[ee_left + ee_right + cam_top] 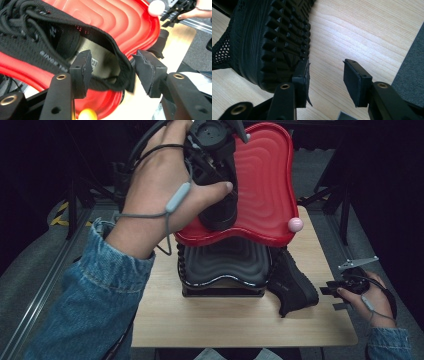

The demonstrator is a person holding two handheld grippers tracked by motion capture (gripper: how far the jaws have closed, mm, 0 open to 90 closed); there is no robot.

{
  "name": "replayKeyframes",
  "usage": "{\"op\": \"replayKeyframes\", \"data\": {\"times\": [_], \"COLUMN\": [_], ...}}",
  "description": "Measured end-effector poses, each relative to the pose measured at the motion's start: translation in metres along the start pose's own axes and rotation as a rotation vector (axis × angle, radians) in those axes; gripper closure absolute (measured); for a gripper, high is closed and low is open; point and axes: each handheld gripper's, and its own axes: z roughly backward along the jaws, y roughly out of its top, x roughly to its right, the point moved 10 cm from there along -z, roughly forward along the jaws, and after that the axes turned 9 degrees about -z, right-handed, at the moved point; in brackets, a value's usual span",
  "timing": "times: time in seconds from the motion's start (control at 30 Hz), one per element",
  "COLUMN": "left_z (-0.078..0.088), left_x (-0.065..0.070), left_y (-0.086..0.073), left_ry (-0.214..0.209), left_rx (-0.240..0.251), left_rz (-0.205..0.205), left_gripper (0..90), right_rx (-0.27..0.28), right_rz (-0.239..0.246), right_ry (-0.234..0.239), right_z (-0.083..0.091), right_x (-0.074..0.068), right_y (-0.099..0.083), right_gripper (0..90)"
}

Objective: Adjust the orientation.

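Observation:
A black mesh sneaker (pixel 37 45) lies on a red ribbed tray (pixel 120 20). My left gripper (pixel 112 58) is open and straddles the shoe's heel collar, with one jaw inside the opening and the other outside. From above, the left gripper (pixel 215 180) hangs over the red tray (pixel 265 180) and hides that shoe. A second black sneaker (pixel 292 285) lies tipped on the wooden table (pixel 225 320), to the right of the trays. My right gripper (pixel 325 63) is open just beside its treaded sole (pixel 269 37), and nothing is between the jaws.
The red tray rests on a black ribbed tray (pixel 225 265) of the same shape. A pink ball (pixel 295 224) caps the red tray's near right corner, and a yellow ball (pixel 86 115) caps another. Dark floor and metal stands surround the small table.

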Motion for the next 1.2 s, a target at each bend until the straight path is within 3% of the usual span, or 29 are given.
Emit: {"op": "replayKeyframes", "data": {"times": [0.17,0.5,0.67,0.97,1.2], "left_z": [0.013,0.024,0.019,0.004,-0.018], "left_x": [-0.003,-0.02,-0.029,-0.049,-0.05], "left_y": [-0.016,-0.058,-0.08,-0.122,-0.148], "left_ry": [0.031,0.046,0.043,0.08,0.046], "left_rx": [-0.021,-0.04,-0.055,-0.068,-0.067], "left_rz": [0.007,0.092,0.132,0.173,0.185], "left_gripper": [46.7,46.2,45.6,43.1,40.6], "right_rx": [0.004,-0.007,-0.009,-0.013,-0.018], "right_rz": [-0.001,-0.003,0.0,0.011,0.012], "right_ry": [-0.001,0.002,-0.004,-0.01,-0.01], "right_z": [0.001,-0.001,-0.002,-0.004,-0.005], "right_x": [0.0,-0.001,-0.001,-0.001,-0.001], "right_y": [0.001,0.001,0.001,0.001,0.001], "right_gripper": [56.8,56.5,56.4,55.7,55.7]}}
